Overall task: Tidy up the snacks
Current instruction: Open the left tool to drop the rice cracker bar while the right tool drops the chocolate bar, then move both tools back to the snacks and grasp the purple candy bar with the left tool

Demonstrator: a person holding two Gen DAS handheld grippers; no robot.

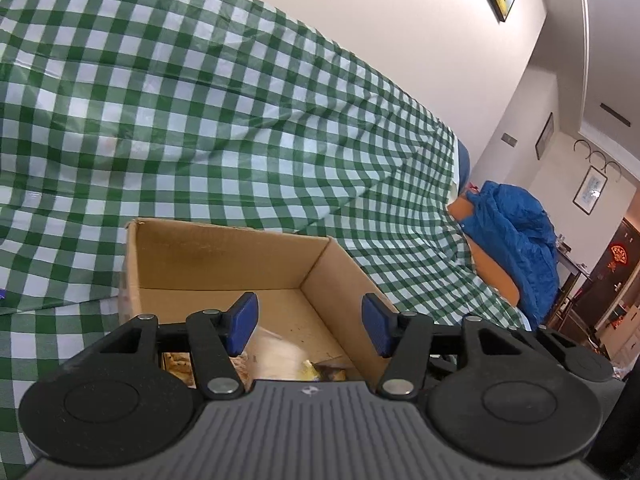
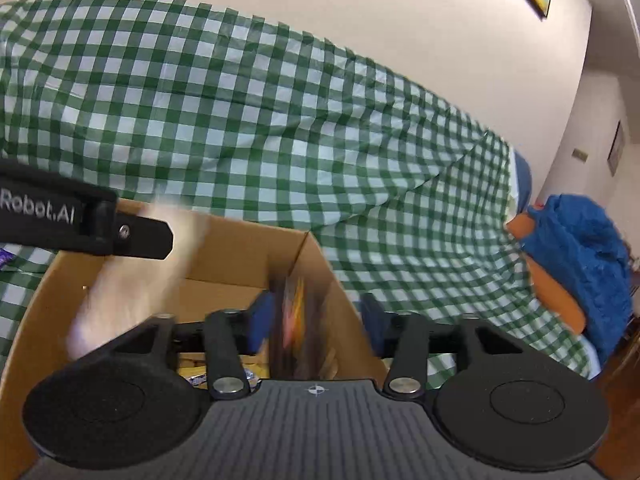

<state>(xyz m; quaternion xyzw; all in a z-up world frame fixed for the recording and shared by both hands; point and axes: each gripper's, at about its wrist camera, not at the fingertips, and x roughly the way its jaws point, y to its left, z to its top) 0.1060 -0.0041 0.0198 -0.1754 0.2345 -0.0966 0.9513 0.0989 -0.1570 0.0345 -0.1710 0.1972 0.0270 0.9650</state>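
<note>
Both sets of tongs are hanging over the open cardboard box (image 1: 224, 264), jaws apart. The left tongs (image 1: 310, 326) are gripping nothing: a pale, blurred snack packet (image 1: 280, 354) is lying low in the box beneath them, clear of the blue pads (image 1: 242, 322). The right tongs (image 2: 320, 320) are standing open too, with a dark packet (image 2: 294, 320) marked in orange and yellow smeared upright in the gap; the blur is hiding whether either pad is touching it, though to my eye it looks released and dropping.

Near the bottom of the right wrist view, more wrappers (image 2: 200, 372) are showing on the box floor, yellow and silvery. At the upper left of that view a black strap (image 2: 80, 220) printed "Robot.AI" is crossing in front of the box, with a pale blur below it that I cannot make out.

Around the box, the green checked cloth (image 1: 200, 120) is covering the surface and rising behind it. At the right edge a blue jacket (image 1: 516, 240) is draped over something orange.

I would judge the sorting well under way: several snacks are already in the box. A scrap of purple at the far left edge (image 2: 5, 258) may be another waiting, though I cannot tell.
</note>
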